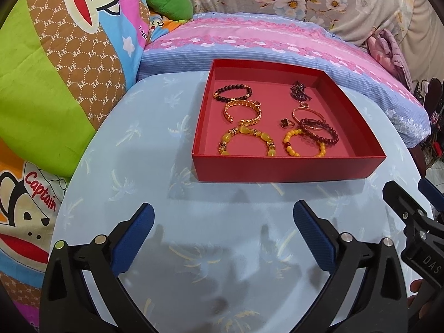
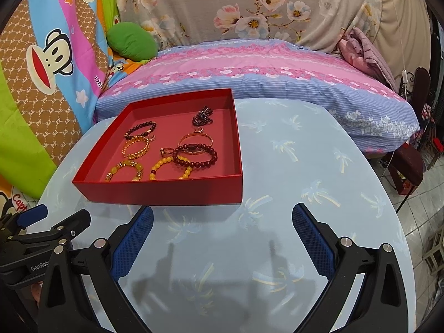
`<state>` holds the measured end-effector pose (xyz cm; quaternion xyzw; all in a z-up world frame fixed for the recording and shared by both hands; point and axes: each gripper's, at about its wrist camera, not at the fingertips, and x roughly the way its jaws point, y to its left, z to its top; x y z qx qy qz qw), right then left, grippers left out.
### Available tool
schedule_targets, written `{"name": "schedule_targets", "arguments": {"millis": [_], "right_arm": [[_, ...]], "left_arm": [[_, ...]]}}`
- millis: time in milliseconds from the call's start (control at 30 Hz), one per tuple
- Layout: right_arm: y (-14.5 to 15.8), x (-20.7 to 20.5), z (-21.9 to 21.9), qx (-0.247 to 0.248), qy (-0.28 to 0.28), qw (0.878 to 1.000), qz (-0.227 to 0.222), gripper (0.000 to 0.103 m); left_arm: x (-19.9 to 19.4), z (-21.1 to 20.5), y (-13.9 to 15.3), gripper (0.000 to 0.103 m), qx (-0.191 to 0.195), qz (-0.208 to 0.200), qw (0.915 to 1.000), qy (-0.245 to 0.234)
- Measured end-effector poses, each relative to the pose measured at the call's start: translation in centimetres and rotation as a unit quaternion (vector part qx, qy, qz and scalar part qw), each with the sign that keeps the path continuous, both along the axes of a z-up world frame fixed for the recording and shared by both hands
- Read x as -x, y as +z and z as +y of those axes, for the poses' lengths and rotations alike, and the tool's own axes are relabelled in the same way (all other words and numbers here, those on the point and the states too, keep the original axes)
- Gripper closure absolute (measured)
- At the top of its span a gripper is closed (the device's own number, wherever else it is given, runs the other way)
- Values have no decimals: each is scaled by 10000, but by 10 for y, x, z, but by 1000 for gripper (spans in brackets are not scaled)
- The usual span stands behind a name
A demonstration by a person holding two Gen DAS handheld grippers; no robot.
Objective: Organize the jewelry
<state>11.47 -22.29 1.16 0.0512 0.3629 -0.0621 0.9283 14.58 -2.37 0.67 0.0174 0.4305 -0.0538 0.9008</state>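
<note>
A shallow red box [image 1: 288,168] sits on the pale blue palm-print table and holds all the jewelry. Inside lie a dark bead bracelet [image 1: 233,93], a gold cuff [image 1: 243,113], two yellow bead bracelets [image 1: 247,141], a dark red bead bracelet [image 1: 320,131], a thin bangle [image 1: 309,115], a ring [image 1: 287,122] and a dark necklace pile [image 1: 299,90]. My left gripper [image 1: 223,208] hovers open in front of the box with nothing between its fingers. My right gripper [image 2: 222,209] is open and empty too, with the box [image 2: 166,191] ahead on its left.
The round table [image 2: 305,166] has bare surface to the right of the box and in front of it. A pink and blue pillow [image 1: 277,41] lies behind the table. Cartoon bedding [image 1: 55,83] crowds the left. Tiled floor and a stool [image 2: 408,163] show at the right.
</note>
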Motion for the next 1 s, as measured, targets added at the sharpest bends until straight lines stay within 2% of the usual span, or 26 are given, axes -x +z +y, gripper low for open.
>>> {"name": "schedule_targets", "arguments": {"millis": [1000], "right_arm": [[-3, 5, 5, 53, 59, 10000, 24, 6]], "left_arm": [[4, -2, 5, 7, -39, -81, 10000, 8]]}}
